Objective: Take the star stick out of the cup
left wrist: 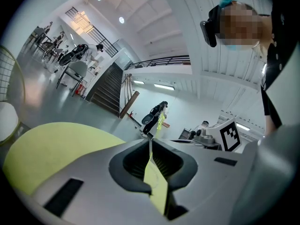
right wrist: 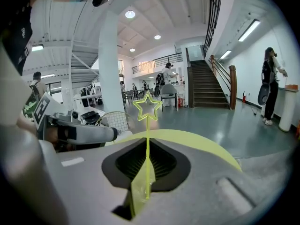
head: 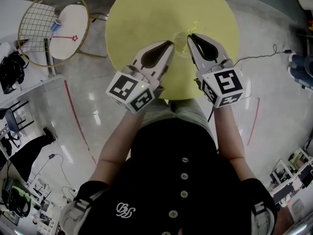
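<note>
right tongs (head: 190, 36) are clamped on the thin yellow-green plastic star stick (right wrist: 147, 125) over the round yellow table (head: 146, 13). left tongs (head: 171, 43) are pinched shut, seemingly on the clear plastic cup (head: 181, 44) just left of it. the stick looks nearly out.

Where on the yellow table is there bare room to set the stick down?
Free: the far half of the yellow table, and its left and right flanks out to the rim. Crowded: the near middle, where the left hand-held gripper pinches the clear cup and the right hand-held gripper holds the star stick.
</note>
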`<state>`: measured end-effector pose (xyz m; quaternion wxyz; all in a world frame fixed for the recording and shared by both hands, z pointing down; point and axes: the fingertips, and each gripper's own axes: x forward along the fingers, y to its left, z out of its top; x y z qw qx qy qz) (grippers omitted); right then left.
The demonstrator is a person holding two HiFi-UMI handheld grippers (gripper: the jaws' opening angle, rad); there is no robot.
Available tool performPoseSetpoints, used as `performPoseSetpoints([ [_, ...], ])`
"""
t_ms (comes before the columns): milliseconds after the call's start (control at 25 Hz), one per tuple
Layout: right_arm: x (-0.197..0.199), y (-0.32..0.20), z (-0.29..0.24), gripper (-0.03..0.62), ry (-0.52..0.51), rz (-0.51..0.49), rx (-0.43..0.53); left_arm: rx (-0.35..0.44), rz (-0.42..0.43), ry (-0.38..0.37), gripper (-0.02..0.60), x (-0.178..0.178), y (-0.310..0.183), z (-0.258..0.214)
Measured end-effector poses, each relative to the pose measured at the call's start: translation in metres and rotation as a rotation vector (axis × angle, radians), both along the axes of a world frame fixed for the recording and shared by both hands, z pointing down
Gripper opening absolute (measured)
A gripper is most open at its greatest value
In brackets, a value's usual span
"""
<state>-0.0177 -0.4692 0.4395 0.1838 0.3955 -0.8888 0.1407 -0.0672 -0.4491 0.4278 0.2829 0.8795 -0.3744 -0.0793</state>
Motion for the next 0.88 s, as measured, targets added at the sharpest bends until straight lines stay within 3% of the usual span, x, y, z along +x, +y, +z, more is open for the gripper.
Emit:
performPoseSetpoints([
  [880, 0.041, 0.053, -0.084, 0.019, -0.173, -0.07, 0.224, 0.161, -0.128, -0.074, 0.028, 0.032, 0.076, -0.065],
])
